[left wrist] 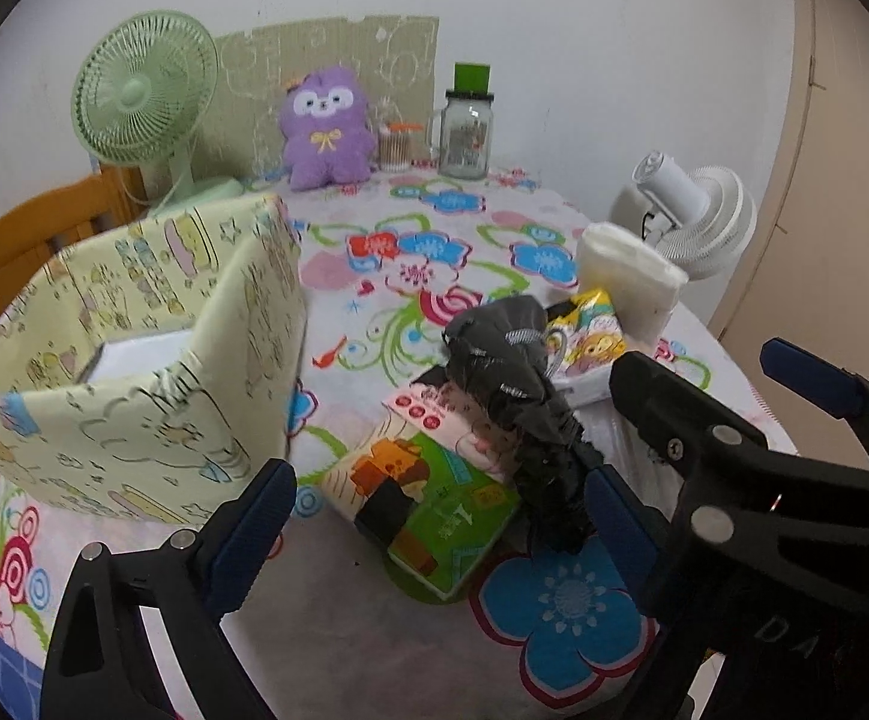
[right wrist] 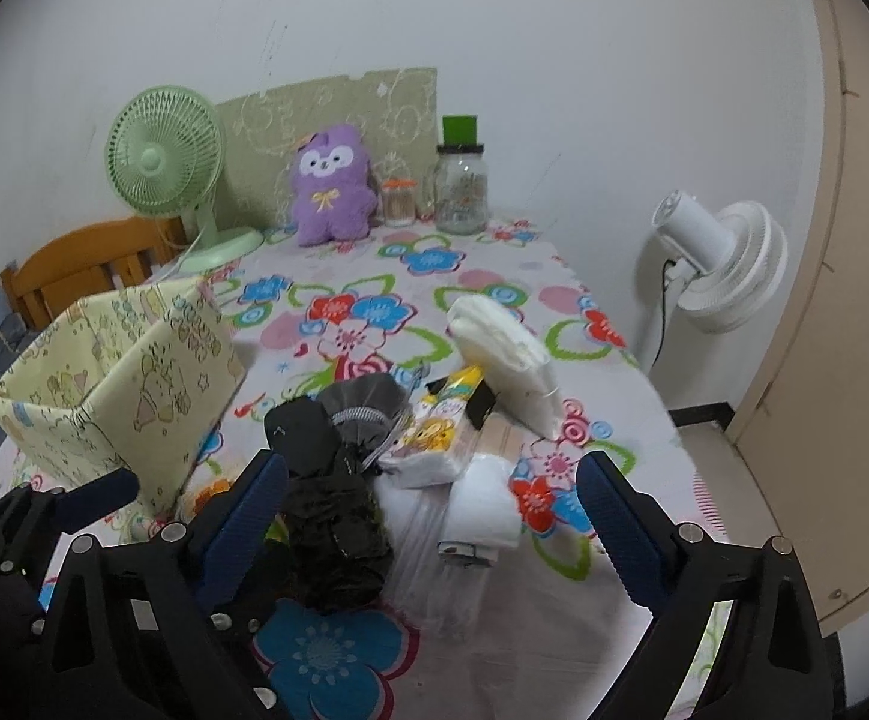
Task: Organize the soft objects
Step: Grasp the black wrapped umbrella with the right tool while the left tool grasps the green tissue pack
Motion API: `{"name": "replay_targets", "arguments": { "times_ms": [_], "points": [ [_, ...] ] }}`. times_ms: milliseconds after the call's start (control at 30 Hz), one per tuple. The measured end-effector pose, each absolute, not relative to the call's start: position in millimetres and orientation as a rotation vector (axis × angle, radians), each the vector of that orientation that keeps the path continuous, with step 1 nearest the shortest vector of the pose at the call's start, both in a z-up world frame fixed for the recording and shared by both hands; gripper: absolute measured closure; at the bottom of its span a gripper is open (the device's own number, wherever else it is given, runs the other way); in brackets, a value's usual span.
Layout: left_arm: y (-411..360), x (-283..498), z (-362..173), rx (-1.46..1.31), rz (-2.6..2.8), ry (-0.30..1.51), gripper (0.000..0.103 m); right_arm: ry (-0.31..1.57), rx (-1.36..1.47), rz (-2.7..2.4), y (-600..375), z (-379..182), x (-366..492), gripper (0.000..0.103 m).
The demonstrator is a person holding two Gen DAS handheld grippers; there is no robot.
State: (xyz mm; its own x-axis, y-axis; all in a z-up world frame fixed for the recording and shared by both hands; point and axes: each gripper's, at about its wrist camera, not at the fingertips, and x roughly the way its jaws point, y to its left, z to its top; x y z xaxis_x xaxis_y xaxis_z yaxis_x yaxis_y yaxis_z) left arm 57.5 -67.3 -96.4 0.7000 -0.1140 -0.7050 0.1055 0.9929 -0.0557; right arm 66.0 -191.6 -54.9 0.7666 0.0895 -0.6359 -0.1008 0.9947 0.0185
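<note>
A heap of soft things lies on the flowered tablecloth (left wrist: 374,630): black and grey cloth (left wrist: 518,396) (right wrist: 332,510), a green tissue packet (left wrist: 428,504), a yellow cartoon tissue packet (left wrist: 590,342) (right wrist: 440,426), a folded white towel (right wrist: 485,498) and a white pad pack (left wrist: 626,276) (right wrist: 506,348). My left gripper (left wrist: 437,516) is open, its blue pads on either side of the green packet and apart from it. My right gripper (right wrist: 434,516) is open just short of the black cloth and towel. An open pale-yellow fabric box (left wrist: 134,348) (right wrist: 116,384) stands to the left.
A purple plush (left wrist: 326,126) (right wrist: 329,186) sits at the back beside a glass jar (left wrist: 464,126) and a small toothpick jar (left wrist: 395,147). A green fan (left wrist: 146,90) stands back left, a white fan (right wrist: 716,264) beyond the right table edge. A wooden chair (right wrist: 74,264) is at the left.
</note>
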Motion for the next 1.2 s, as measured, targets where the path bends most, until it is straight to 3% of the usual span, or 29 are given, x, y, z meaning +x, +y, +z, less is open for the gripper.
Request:
{"name": "replay_targets", "arguments": {
  "times_ms": [333,500,600,667,833,1200],
  "points": [
    [-67,69,-117,-0.020,-0.129,0.856,0.006,0.767,-0.056,0.160,-171,-78,84,0.007],
    [-71,70,-122,0.000,-0.136,0.865,0.008,0.825,-0.049,0.199,-166,-90,94,0.017],
    [-70,74,-128,0.003,-0.133,0.890,0.010,0.849,-0.055,0.219,-161,-95,97,0.026],
    [-68,76,-131,-0.010,-0.136,0.908,0.011,0.872,-0.045,0.239,-160,-99,99,0.037],
    [-66,79,-134,-0.016,-0.144,0.921,0.014,0.884,-0.016,0.263,-161,-102,98,0.050],
    [-67,78,-135,0.003,-0.150,0.919,0.028,0.884,-0.025,0.255,-161,-101,96,0.054]
  ]
}}
